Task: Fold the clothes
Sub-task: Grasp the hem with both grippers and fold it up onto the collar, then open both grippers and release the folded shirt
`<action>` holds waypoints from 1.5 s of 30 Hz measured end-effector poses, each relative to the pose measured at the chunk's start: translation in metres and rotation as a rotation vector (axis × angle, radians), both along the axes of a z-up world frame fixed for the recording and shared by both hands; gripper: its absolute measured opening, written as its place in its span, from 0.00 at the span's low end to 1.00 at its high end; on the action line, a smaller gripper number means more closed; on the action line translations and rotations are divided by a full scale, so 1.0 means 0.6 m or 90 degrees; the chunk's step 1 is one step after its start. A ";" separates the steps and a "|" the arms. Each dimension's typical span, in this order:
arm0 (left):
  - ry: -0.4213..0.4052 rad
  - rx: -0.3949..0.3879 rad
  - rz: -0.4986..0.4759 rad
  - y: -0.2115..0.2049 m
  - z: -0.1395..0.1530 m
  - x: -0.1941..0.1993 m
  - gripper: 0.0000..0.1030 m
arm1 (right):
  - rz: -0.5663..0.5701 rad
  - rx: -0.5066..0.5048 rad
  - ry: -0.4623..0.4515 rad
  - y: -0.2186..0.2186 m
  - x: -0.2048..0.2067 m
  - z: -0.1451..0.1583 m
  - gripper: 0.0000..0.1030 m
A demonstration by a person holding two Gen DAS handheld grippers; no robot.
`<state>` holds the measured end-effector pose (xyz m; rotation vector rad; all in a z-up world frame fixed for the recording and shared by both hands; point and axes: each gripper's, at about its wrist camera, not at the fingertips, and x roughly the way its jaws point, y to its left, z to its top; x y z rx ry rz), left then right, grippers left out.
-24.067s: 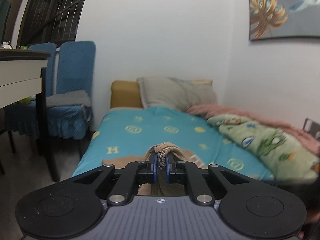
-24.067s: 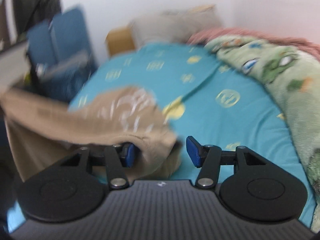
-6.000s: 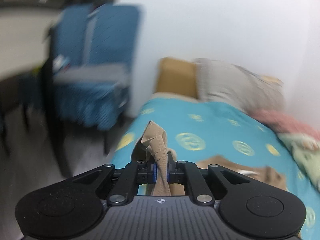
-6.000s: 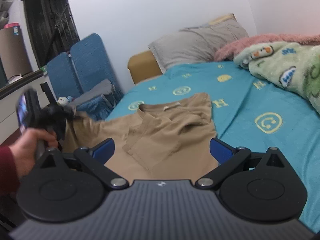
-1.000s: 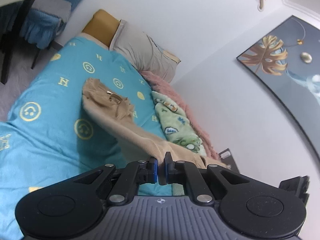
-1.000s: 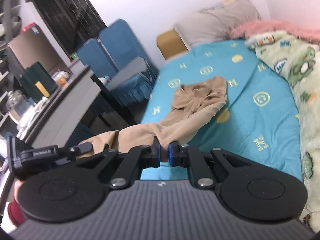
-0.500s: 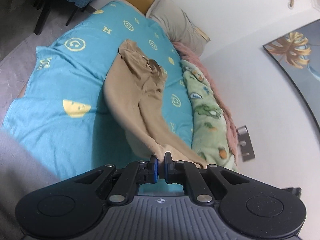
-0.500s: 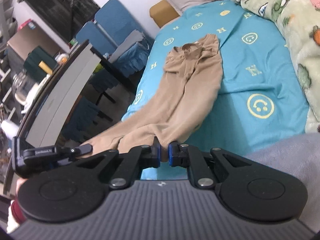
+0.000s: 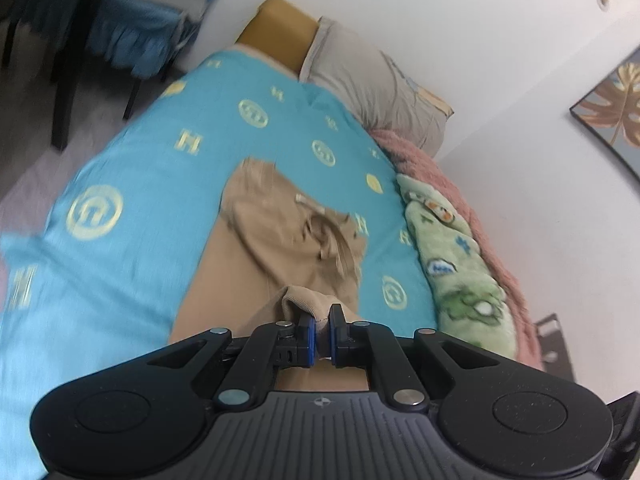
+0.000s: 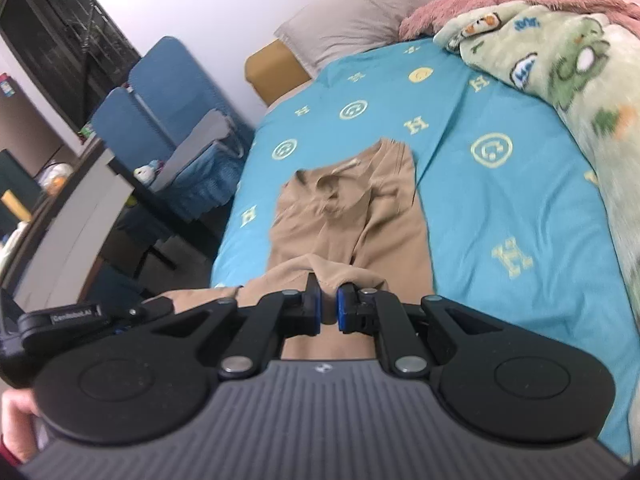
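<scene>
Left wrist view: your left gripper is clamping the tan cotton shirt's hem, your right gripper likewise; you are apparently folding it over the turquoise patterned bedsheet; next, carry both corners toward the collar evenly.

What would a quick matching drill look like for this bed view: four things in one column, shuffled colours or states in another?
Things:
1. tan shirt
2. bed sheet
3. fleece blanket
4. pillow

States:
A. grey, at the head of the bed
B. pinched in both grippers
C. green, cartoon print
D. turquoise, yellow symbols

Pairs: 1-B, 2-D, 3-C, 4-A
</scene>
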<state>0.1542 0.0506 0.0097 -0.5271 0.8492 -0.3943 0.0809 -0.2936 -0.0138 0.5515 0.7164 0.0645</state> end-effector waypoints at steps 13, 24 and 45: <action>-0.069 0.198 -0.029 -0.085 -0.175 0.125 0.07 | 0.024 -0.071 -0.004 -0.006 0.160 -0.163 0.11; -0.008 0.234 -0.054 -0.100 -0.252 0.178 0.08 | 0.053 -0.098 0.053 -0.003 0.214 -0.253 0.11; -0.188 0.312 -0.046 -0.103 -0.078 -0.042 0.89 | 0.007 -0.224 -0.121 0.043 0.045 -0.087 0.83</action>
